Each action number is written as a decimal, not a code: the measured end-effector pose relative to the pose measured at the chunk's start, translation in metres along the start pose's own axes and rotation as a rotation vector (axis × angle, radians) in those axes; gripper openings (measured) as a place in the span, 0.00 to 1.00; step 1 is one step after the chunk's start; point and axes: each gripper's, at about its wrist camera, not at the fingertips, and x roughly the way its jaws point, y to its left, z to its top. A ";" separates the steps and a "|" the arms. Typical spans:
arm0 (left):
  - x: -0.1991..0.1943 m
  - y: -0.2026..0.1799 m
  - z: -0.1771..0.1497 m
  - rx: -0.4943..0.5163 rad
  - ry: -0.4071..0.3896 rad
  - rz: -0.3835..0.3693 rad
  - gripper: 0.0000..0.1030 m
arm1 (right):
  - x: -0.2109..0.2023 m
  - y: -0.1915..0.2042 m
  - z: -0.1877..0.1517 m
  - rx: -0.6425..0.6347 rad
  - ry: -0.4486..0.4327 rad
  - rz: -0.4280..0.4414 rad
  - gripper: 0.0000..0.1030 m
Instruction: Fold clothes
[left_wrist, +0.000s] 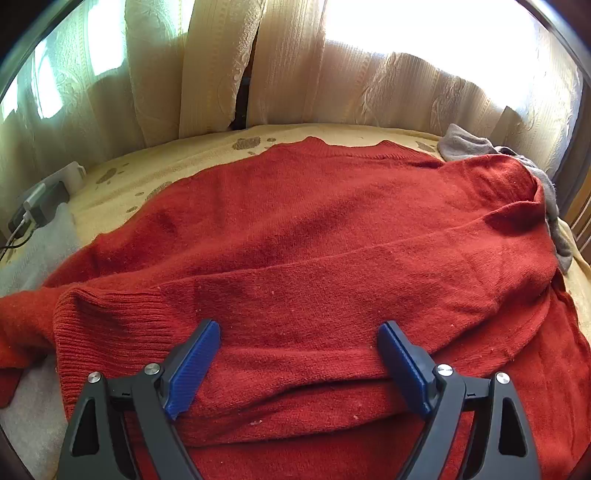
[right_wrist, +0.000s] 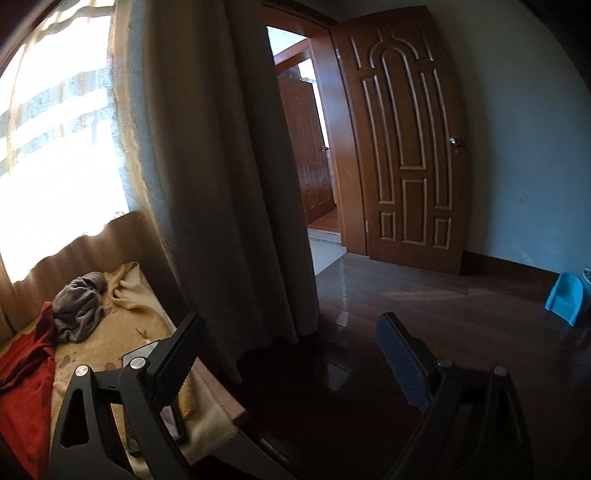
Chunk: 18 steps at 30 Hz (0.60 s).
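Both grippers agape; red sweater (left_wrist: 314, 240) bears no readable label.

Cream curtains (left_wrist: 221, 66), charger (left_wrist: 44, 206) at bed edge, open wooden door (right_wrist: 406, 140), blue stool (right_wrist: 565, 295).

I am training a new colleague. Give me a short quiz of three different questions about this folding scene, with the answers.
1. True or false: the left gripper is shut on the red sweater.
2. Which garment lies bunched beside the sweater's far corner? A) a grey garment B) blue jeans C) a white shirt
3. Fill in: the right gripper points away from the bed, toward the wooden ____.

Key:
1. False. Its fingers stand wide apart over the sweater's folded sleeve.
2. A, the grey garment.
3. door, which stands open; this gripper is open and holds nothing.
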 end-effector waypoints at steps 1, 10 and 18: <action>0.000 0.000 0.000 0.000 0.000 0.000 0.88 | -0.002 -0.018 -0.002 0.026 -0.003 -0.055 0.92; 0.001 -0.001 0.001 0.000 0.002 0.013 0.90 | -0.036 -0.042 0.005 0.055 -0.040 -0.011 0.93; 0.001 0.001 0.001 -0.004 0.002 0.009 0.91 | -0.079 0.072 0.051 -0.092 -0.187 0.361 0.99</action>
